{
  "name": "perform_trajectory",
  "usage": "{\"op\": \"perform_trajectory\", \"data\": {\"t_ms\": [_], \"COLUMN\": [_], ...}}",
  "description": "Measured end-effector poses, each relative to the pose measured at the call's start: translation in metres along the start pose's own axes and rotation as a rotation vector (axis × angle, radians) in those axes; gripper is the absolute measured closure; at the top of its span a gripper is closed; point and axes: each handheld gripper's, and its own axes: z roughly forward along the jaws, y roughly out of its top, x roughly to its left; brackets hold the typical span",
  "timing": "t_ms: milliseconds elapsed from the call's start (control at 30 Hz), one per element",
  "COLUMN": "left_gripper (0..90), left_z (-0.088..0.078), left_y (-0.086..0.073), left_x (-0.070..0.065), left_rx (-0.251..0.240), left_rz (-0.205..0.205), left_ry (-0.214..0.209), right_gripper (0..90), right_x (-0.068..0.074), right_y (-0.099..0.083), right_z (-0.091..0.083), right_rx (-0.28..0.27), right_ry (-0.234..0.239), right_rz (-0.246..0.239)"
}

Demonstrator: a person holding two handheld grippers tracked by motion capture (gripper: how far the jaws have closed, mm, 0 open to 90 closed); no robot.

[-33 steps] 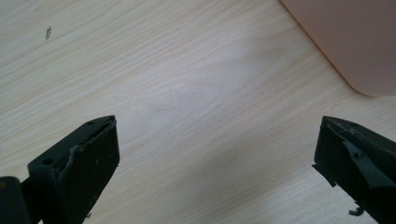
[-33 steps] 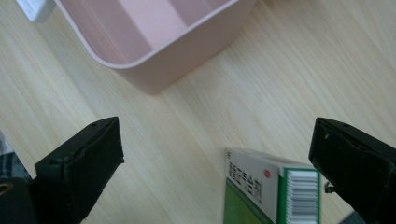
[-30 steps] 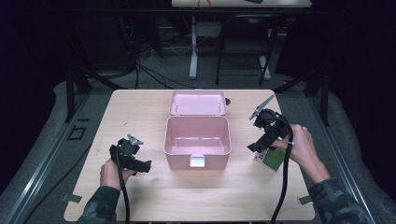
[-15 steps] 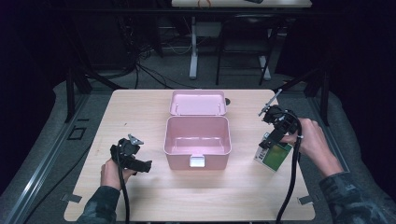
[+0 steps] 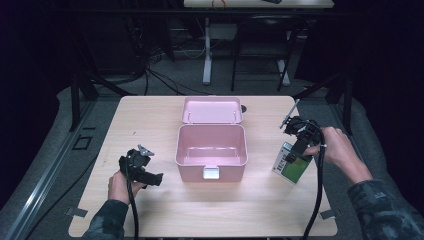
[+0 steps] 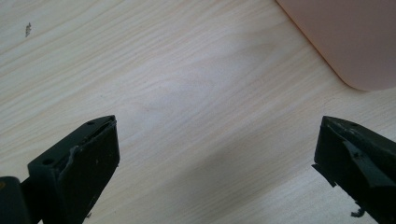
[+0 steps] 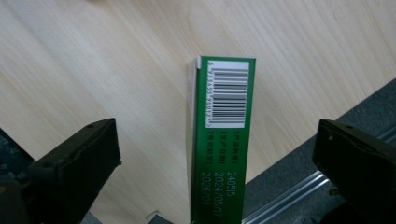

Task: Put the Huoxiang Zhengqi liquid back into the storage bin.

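An open pink box [image 5: 190, 167] stands at the table's middle, its lid [image 5: 212, 110] folded back behind it. A green carton [image 5: 295, 170] with a barcode stands on the table to its right. My right gripper [image 5: 294, 152] hovers just above the carton, open. In the right gripper view the carton [image 7: 224, 140] rises between the wide-apart jaws of the right gripper [image 7: 217, 135] without touching either. My left gripper [image 5: 156, 178] is open, low over bare wood left of the pink box. In the left gripper view the left gripper [image 6: 217, 135] holds nothing, and a corner of the pink box [image 6: 345, 37] shows at top right.
The table's right edge [image 5: 325, 165] runs close beside the carton, with grey floor and a metal rail [image 7: 299, 196] below. A small dark object [image 5: 243, 108] lies by the lid's right corner. Table legs and cables stand in the dark beyond the far edge.
My right hand and gripper have shifted to the right and settled over the green carton, which has stayed about where it was. The left gripper has not moved.
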Motion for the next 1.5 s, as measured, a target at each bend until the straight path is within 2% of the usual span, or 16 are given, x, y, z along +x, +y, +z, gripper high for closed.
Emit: {"op": "perform_trajectory", "data": {"t_ms": [100, 167, 367, 533, 800, 967, 1500], "left_gripper": [0.2, 0.2, 0.2, 0.2, 0.3, 0.3, 0.3], "left_z": [0.001, 0.002, 0.002, 0.003, 0.004, 0.004, 0.005], "left_y": [0.000, 0.000, 0.000, 0.000, -0.001, -0.001, -0.001], "left_x": [0.000, 0.001, 0.000, -0.001, 0.000, -0.001, -0.002], "left_rx": [0.005, 0.007, 0.010, 0.023, 0.028, 0.031, 0.035], "left_rz": [-0.001, 0.001, 0.003, 0.007, 0.008, 0.007, 0.012], "left_ry": [-0.004, -0.003, -0.001, -0.002, -0.001, 0.001, 0.001], "right_gripper": [13.8, 15.1, 37.1, 45.2, 53.6, 59.6, 62.6], "right_x": [-0.002, -0.004, -0.003, -0.002, -0.003, -0.005, -0.004], "right_y": [-0.001, -0.001, 0.003, 0.007, 0.005, 0.001, 0.000], "right_z": [0.004, 0.007, 0.011, 0.013, 0.018, 0.021, 0.020], "right_rx": [0.044, 0.066, 0.080, 0.094, 0.105, 0.080, 0.073], "right_ry": [0.016, 0.026, 0.040, 0.043, 0.035, 0.042, 0.046], "right_rz": [-0.002, -0.002, -0.025, -0.032, -0.012, 0.001, 0.022]}}
